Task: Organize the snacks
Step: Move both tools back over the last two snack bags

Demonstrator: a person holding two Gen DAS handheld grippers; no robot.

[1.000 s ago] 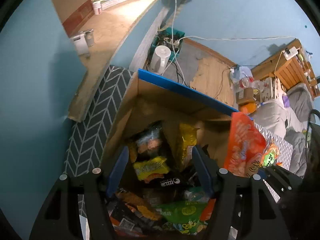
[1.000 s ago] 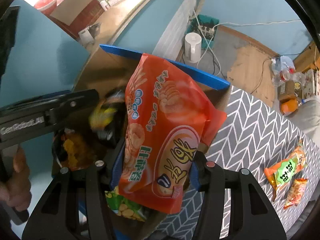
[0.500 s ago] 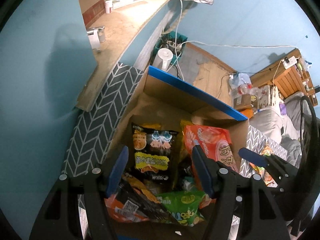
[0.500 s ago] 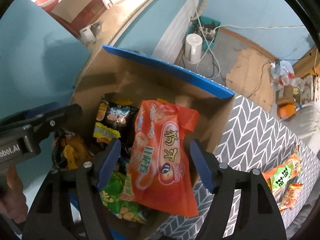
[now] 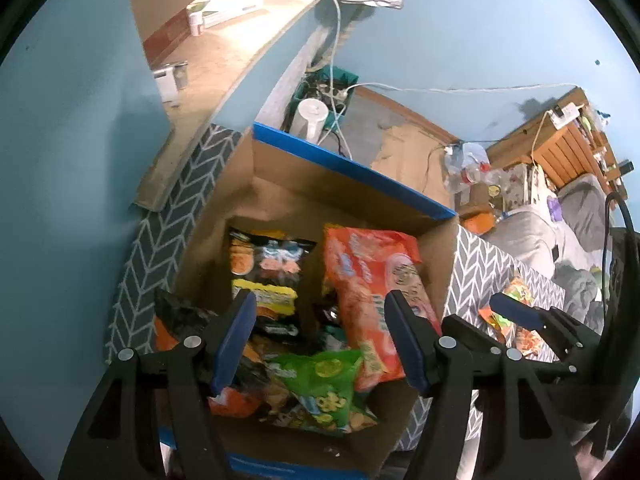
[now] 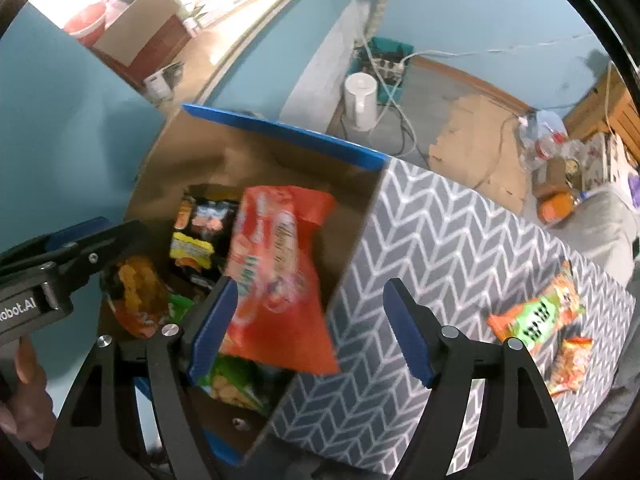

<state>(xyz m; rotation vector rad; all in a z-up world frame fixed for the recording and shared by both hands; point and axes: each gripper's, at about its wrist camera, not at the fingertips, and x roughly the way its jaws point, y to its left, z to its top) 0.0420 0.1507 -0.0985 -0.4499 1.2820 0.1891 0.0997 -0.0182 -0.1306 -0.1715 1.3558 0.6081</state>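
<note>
A cardboard box with a blue rim (image 5: 348,164) (image 6: 280,128) holds several snack bags. A large orange bag (image 5: 368,276) (image 6: 280,248) leans inside it beside a black bag (image 5: 268,264) (image 6: 200,232), with a green bag (image 5: 320,380) in front. My left gripper (image 5: 319,296) hangs open above the box, holding nothing. My right gripper (image 6: 312,282) hovers over the box's right wall. Its jaws are opening, and the orange bag lies loose below, touched by neither pad. Two small orange packs (image 6: 536,312) (image 6: 570,364) lie on the patterned cloth to the right.
The box stands on a table under grey herringbone cloth (image 6: 440,240), against a blue wall. Behind it are a wooden ledge (image 5: 208,60) with small items, a white kettle (image 6: 360,100) and cables on the floor. A hand (image 6: 24,400) holds the left gripper.
The right gripper opened and let go of the orange bag, which dropped into the box and leans there. Both grippers lifted and drew back from the box.
</note>
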